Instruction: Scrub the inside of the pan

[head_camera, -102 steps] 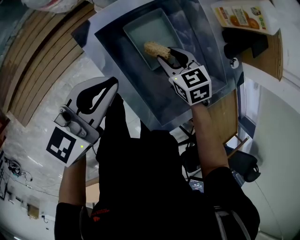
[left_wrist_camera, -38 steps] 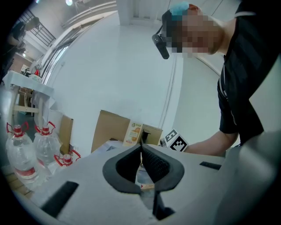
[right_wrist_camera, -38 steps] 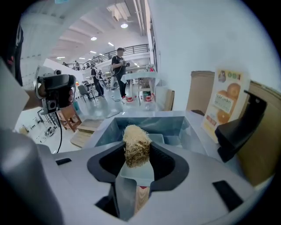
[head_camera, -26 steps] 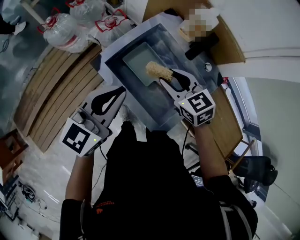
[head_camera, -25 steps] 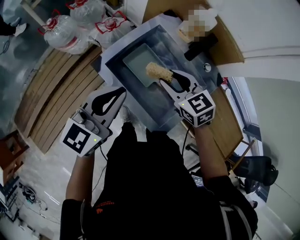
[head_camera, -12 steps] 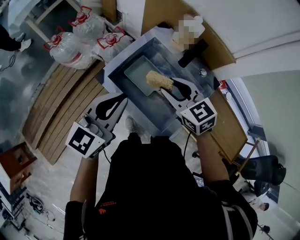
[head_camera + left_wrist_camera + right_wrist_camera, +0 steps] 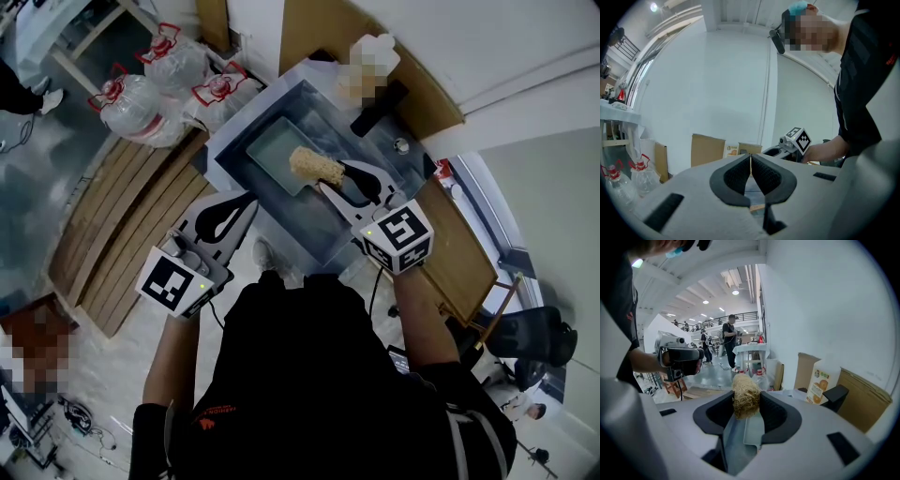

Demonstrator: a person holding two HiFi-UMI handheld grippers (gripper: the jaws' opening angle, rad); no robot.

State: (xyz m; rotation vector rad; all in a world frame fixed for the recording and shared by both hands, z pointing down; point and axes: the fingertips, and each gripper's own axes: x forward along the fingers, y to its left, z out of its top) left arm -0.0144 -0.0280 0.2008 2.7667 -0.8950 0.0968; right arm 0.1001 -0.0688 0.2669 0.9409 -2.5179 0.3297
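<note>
A pale rectangular pan [image 7: 270,155] lies inside the steel sink [image 7: 333,244]. My right gripper [image 7: 330,183] is shut on a tan loofah scrubber [image 7: 314,168], which hangs over the pan's right end. In the right gripper view the scrubber [image 7: 746,396] sticks up between the jaws, with the pan [image 7: 753,431] below it. My left gripper [image 7: 236,204] is held off the sink's left front corner, apart from the pan. Its jaws are closed together with nothing between them in the left gripper view [image 7: 751,164].
A juice carton [image 7: 820,380] and a black faucet [image 7: 378,106] stand at the sink's back on a wooden counter [image 7: 466,262]. Water jugs [image 7: 139,100] sit on the floor beside wooden slats [image 7: 112,239] to the left. People stand far off in the hall [image 7: 729,341].
The head view has pulled back and turned, so the sink looks smaller. The right gripper keeps the scrubber over the pan's right end. The left gripper stays shut beside the sink.
</note>
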